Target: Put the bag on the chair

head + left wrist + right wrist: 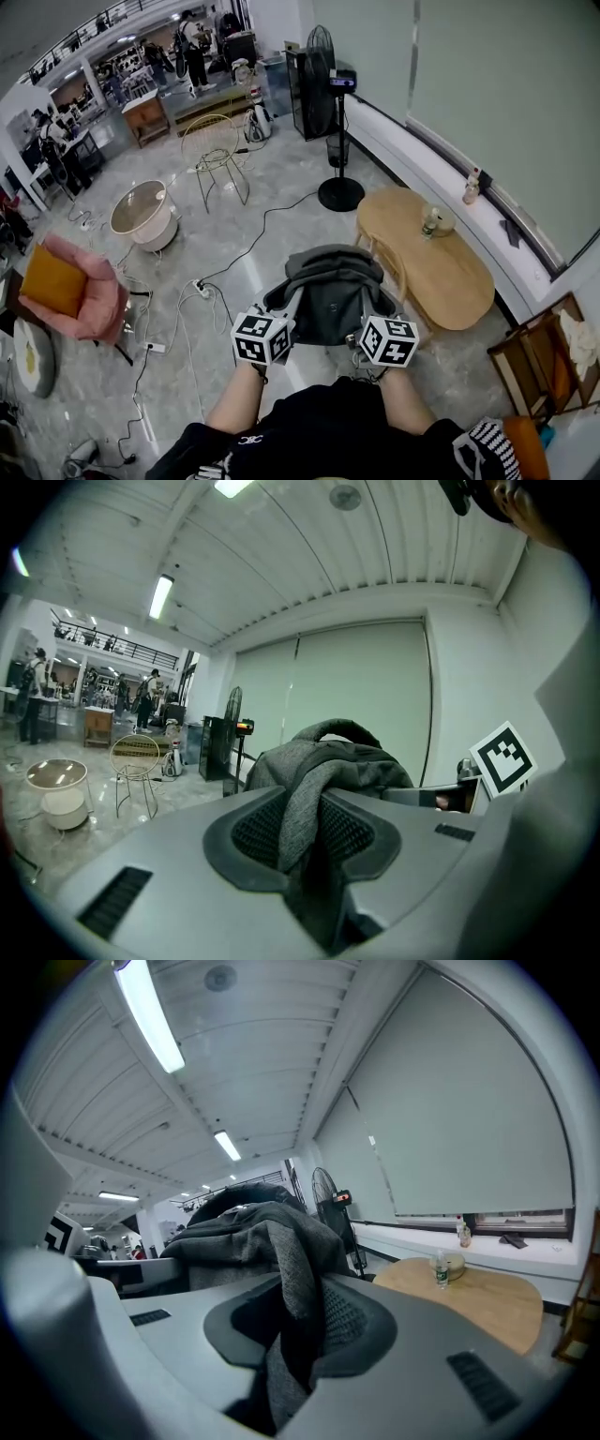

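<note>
A grey backpack [328, 291] hangs in the air in front of me, held from both sides. My left gripper [292, 305] is shut on a fold of its grey fabric [302, 827], which runs between the jaws. My right gripper [367, 305] is shut on another fold of the bag [286, 1321]. In the left gripper view the bag's body and top handle [337, 731] rise beyond the jaws. A yellow wire chair [220, 164] stands far ahead on the floor. A pink armchair [80, 291] with an orange cushion sits at the left.
A light wooden oval table [450, 272] with a bottle [429, 225] stands just right of the bag. A black standing fan [330, 103] is beyond it. Cables [248, 244] trail over the marble floor. A round white side table [142, 214] stands at left, a wooden rack [539, 366] at right.
</note>
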Demonstrator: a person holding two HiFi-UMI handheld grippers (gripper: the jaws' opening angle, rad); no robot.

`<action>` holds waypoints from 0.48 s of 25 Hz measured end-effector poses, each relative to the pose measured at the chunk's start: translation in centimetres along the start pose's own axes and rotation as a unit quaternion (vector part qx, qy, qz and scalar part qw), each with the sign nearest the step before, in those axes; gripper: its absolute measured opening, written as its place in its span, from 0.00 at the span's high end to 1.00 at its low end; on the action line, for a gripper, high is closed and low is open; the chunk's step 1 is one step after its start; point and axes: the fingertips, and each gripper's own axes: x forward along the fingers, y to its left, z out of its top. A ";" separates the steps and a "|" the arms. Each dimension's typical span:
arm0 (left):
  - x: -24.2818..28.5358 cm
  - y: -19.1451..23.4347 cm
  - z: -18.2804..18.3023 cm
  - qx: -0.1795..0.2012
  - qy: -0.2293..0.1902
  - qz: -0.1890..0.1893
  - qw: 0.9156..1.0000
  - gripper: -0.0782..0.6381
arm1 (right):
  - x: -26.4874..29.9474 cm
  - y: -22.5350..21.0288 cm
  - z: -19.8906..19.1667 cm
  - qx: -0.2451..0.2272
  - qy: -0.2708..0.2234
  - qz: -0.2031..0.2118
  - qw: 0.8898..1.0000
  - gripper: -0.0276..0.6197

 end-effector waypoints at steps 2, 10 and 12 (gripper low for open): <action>3.8 1.1 0.9 -0.003 0.006 0.001 1.000 0.75 | 3.3 -1.8 1.5 0.002 0.006 0.003 1.000 0.82; 15.6 3.4 3.3 -0.016 0.006 0.014 1.000 0.75 | 13.0 -8.4 6.2 -0.004 0.016 0.024 1.000 0.82; 17.7 3.7 4.2 -0.016 0.005 0.017 1.000 0.75 | 14.8 -9.5 7.4 -0.005 0.016 0.028 0.999 0.82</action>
